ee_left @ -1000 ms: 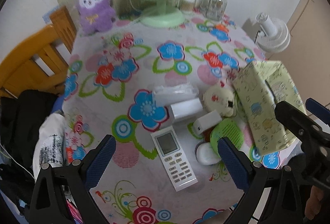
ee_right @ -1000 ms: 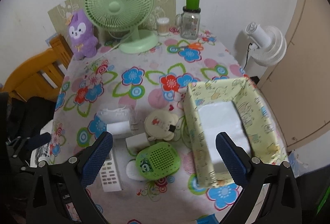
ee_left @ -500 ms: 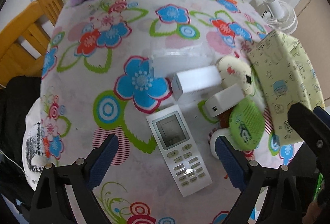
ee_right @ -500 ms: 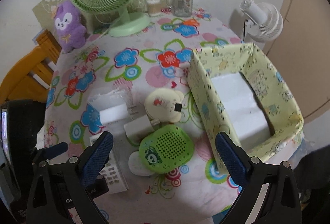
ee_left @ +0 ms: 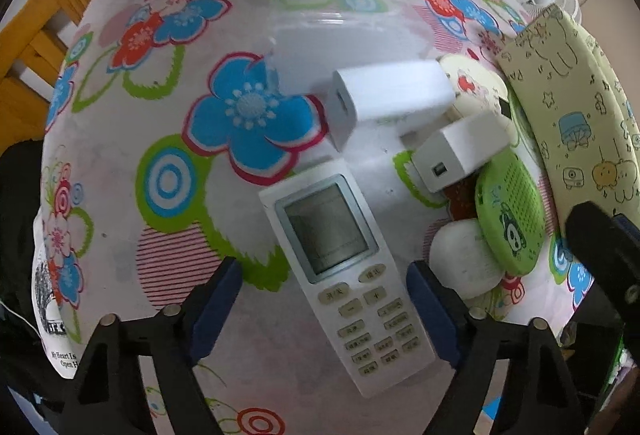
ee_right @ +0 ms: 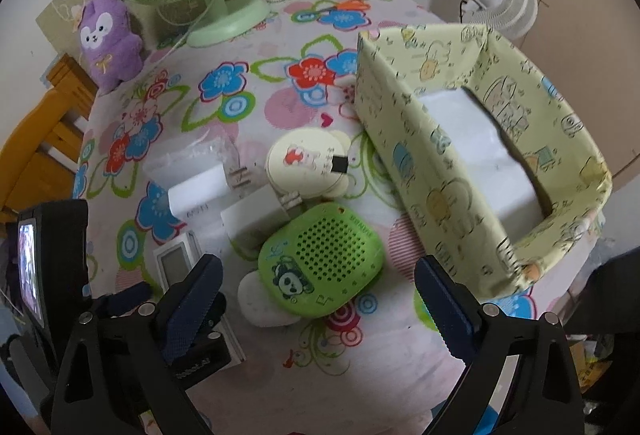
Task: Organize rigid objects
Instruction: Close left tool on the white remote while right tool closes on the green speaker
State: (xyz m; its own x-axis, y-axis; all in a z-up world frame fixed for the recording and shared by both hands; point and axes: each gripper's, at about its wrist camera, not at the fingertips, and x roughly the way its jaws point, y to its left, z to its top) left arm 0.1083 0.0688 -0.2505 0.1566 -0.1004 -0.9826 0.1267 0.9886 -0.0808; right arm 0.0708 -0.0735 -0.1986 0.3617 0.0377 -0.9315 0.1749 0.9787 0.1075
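Both grippers gape wide, holding nothing: the left gripper (ee_left: pixel 324 309) straddles the remote (ee_left: pixel 347 267) (flat on the tablecloth (ee_left: pixel 168 83)), the right gripper (ee_right: pixel 316 305) hovers near the green speaker (ee_right: pixel 320 259)

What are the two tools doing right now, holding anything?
Left tool: open, holding nothing, straddling the white remote.
Right tool: open, holding nothing, above the green speaker.

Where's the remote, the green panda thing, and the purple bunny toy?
remote (ee_left: pixel 344 259), left wrist view, on the lower edge of its screen.
green panda thing (ee_right: pixel 320 259), right wrist view, on its dotted grille.
purple bunny toy (ee_right: pixel 108 43), right wrist view, on its body just below the face.
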